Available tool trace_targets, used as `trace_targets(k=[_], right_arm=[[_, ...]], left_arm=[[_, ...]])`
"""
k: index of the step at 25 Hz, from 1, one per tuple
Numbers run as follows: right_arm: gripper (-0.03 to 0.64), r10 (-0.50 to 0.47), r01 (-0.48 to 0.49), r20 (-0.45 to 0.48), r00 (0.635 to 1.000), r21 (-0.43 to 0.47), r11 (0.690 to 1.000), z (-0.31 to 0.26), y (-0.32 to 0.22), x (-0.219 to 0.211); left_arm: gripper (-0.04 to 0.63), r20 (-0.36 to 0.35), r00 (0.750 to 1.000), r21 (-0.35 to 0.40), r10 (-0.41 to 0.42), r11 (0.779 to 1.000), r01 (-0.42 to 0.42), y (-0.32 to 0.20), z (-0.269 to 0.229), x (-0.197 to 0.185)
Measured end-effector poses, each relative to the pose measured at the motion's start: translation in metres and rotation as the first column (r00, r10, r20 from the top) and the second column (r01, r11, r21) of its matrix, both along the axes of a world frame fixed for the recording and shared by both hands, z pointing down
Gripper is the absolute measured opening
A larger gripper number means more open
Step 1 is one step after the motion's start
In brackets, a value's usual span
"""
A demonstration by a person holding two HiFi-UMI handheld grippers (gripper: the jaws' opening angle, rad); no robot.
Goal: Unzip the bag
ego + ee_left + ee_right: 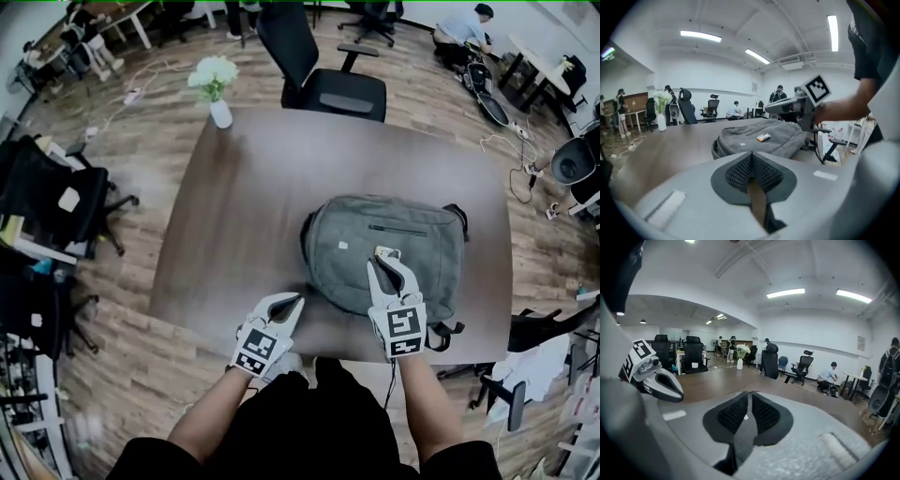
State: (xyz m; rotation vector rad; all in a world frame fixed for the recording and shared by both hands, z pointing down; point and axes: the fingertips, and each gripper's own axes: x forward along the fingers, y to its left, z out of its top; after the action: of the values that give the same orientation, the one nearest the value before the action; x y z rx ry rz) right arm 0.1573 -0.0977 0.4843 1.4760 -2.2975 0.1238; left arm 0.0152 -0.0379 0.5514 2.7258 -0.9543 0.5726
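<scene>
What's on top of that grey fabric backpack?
A small yellowish oblong object lies on the grey fabric backpack, beside a small white patch. The backpack's inside is covered, so unseen.

One grey bag [389, 248], one table [234, 216], one flower vase [220, 112], and two grippers: left gripper [296, 299], right gripper [386, 254].

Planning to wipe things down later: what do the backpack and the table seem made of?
Backpack: probably woven fabric, matte heathered grey, with soft creases. Table: wood or wood-look laminate, brown with faint grain and a dull sheen; which one I cannot tell.
</scene>
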Motion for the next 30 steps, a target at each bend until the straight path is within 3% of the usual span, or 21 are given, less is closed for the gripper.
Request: trace_targets(k=[1, 5, 9, 15, 23, 30], right_arm=[[0.009, 0.022, -0.023, 0.017, 1.000, 0.013, 1.000, -0.004, 0.012, -0.003], [0.005, 0.108, -0.114, 0.133, 0.985, 0.037, 0.993, -0.020, 0.053, -0.015], [0.003, 0.151, -0.160, 0.171, 0.974, 0.045, 0.986, -0.027, 0.083, -0.021], [0.003, 0.141, -0.166, 0.193, 0.971, 0.115, 0.979, -0.044, 0.115, 0.001], [0.002, 0.056, -0.090, 0.175, 0.983, 0.191, 0.977, -0.062, 0.125, -0.004], [0.002, 0.003, -0.037, 0.185, 0.983, 0.179, 0.983, -0.054, 0.134, 0.001]], left_arm=[[0.017, -0.033, 0.999, -0.002, -0.014, 1.000, 0.014, -0.003, -0.007, -0.002], [0.017, -0.138, 0.990, -0.015, -0.040, 0.999, 0.038, -0.003, -0.027, -0.006], [0.017, -0.192, 0.981, 0.019, -0.038, 0.999, 0.043, 0.003, -0.041, -0.008], [0.017, -0.200, 0.980, 0.059, -0.006, 0.998, 0.018, 0.022, -0.049, 0.011], [0.017, -0.196, 0.980, 0.094, -0.043, 0.994, 0.062, 0.031, -0.067, 0.000], [0.017, -0.178, 0.984, 0.114, -0.028, 0.992, 0.049, 0.048, -0.072, 0.017]])
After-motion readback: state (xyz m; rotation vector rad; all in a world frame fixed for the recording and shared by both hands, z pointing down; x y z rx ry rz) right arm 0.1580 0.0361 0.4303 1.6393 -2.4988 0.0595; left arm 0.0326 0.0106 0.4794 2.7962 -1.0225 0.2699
